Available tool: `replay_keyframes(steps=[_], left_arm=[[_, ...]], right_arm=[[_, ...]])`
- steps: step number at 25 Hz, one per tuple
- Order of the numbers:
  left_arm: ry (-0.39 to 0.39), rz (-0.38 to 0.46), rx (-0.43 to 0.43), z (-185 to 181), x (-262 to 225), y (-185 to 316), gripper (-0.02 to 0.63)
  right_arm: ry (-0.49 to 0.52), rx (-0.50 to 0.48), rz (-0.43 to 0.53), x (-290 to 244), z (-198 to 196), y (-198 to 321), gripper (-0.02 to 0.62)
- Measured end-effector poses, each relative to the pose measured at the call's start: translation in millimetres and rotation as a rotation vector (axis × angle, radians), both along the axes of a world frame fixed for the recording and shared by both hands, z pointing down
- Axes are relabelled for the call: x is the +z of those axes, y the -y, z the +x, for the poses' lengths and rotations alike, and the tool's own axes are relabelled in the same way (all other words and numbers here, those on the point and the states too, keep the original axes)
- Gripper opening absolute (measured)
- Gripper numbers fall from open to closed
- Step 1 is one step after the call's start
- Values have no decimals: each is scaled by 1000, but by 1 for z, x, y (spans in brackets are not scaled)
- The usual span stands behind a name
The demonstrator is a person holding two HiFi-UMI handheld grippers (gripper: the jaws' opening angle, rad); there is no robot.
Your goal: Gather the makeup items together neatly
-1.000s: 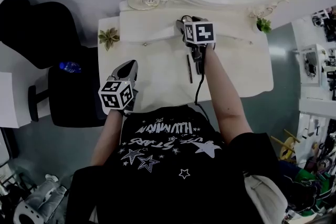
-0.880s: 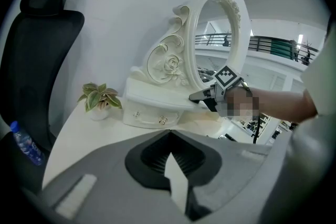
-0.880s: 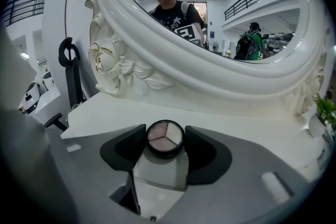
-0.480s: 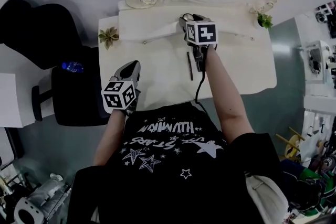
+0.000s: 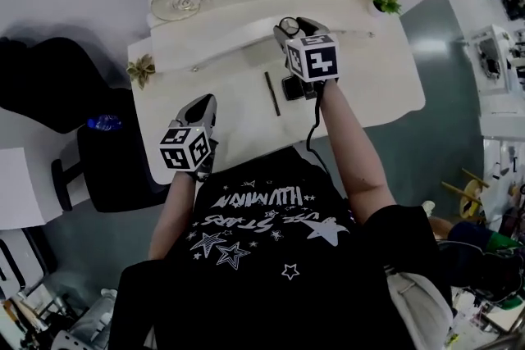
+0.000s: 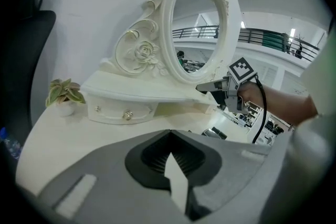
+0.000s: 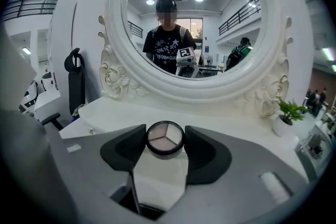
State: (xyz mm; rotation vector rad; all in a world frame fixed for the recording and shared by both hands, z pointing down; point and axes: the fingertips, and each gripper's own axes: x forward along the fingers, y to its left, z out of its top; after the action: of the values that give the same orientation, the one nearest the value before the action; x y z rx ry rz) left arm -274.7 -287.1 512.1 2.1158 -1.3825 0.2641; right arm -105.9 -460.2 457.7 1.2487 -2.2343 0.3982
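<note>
- Grey jaws of the right gripper (image 7: 165, 139) have just been closing and now stand about half open, clamped on the two sides of a round compact (image 7: 165, 138) with three pale powder shades under a black rim.
- A second ago this gripper sat low on the tabletop beside the pencil. Now it is raised and reaches toward the mirror, so the compact looks lifted clear of the table, picked up but not yet set down with the other items.
- Left gripper (image 6: 170, 134) has its jaws together with nothing between them. It hovers at the near left edge of the white dressing table (image 5: 369, 86), well apart from the makeup.
- Just behind the right gripper, a slim dark pencil (image 5: 272, 93) and a small dark flat case (image 5: 294, 87) lie side by side on the tabletop, probably the spot for gathering.
- Beyond stands the oval mirror (image 7: 184, 18) in its carved white frame.
</note>
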Motion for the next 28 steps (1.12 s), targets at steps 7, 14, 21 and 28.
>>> replay_keyframes(steps=[7,14,21,28], left_arm=[[13,1,86,51,-2,12,2],[36,2,143,95,-3,19,2],[57,-18,139,122,4,20,2],[61,-31,91,139,11,21,2]], right_arm=[[-6,113,-28,14,90,-14,261],[-9,181,-63,37,160,-29,261],[-27,132,-109,74,178,-44,261],[-43,51,-156,105,176,-63,261]])
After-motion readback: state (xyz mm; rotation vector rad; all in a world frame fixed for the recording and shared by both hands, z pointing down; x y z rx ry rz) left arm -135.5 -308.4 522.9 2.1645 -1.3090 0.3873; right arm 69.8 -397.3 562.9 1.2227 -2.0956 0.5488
